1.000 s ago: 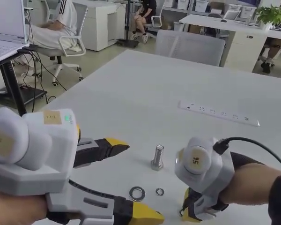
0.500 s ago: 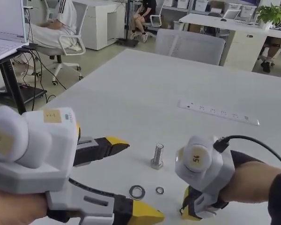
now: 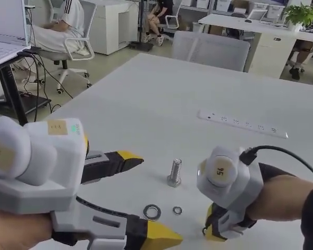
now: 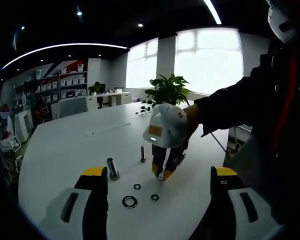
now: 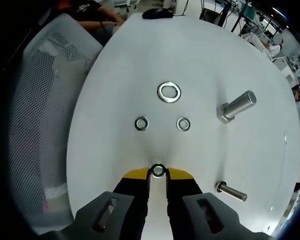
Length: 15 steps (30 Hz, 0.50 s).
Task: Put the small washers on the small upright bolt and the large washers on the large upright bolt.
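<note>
In the head view the right gripper [image 3: 215,229] points down at the white table [image 3: 161,99] and its body hides the small bolt; its round sticker carries two digits too tilted to read with confidence, and the tan label on the left gripper [image 3: 152,199] is blurred. The right gripper view shows the jaws nearly closed, pinching a small washer [image 5: 158,170] between their yellow tips, near the small bolt [image 5: 231,191] — whether it touches the table cannot be told; the left gripper's jaws stand wide apart, holding nothing. A large washer [image 5: 169,91] and two loose small washers [image 5: 142,123] lie flat near the upright large bolt [image 5: 236,106]; a power strip [image 3: 243,125] lies well beyond.
</note>
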Available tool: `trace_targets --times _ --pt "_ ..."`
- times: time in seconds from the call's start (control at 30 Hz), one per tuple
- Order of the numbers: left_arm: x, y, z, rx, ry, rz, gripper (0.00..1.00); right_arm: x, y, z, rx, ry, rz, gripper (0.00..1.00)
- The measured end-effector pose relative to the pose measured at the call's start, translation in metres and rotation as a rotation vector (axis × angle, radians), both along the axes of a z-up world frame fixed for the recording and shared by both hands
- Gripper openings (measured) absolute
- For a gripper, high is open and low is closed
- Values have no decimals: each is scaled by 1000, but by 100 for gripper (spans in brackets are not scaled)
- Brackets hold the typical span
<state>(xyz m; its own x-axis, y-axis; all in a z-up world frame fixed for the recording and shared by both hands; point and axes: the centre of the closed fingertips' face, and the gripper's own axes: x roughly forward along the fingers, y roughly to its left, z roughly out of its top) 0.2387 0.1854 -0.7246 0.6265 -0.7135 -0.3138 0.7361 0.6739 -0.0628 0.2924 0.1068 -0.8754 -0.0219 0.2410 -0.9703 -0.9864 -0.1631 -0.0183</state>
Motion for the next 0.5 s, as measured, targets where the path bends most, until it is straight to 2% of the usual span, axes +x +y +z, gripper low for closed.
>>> trace_targets --times 0.23,0.5 --pt "1 1 0 2 -1 -1 84 2 -2 3 -3 -5 -4 14" --pt "1 0 -1 -1 -1 -3 84 7 -12 14 -6 -13 -23 13"
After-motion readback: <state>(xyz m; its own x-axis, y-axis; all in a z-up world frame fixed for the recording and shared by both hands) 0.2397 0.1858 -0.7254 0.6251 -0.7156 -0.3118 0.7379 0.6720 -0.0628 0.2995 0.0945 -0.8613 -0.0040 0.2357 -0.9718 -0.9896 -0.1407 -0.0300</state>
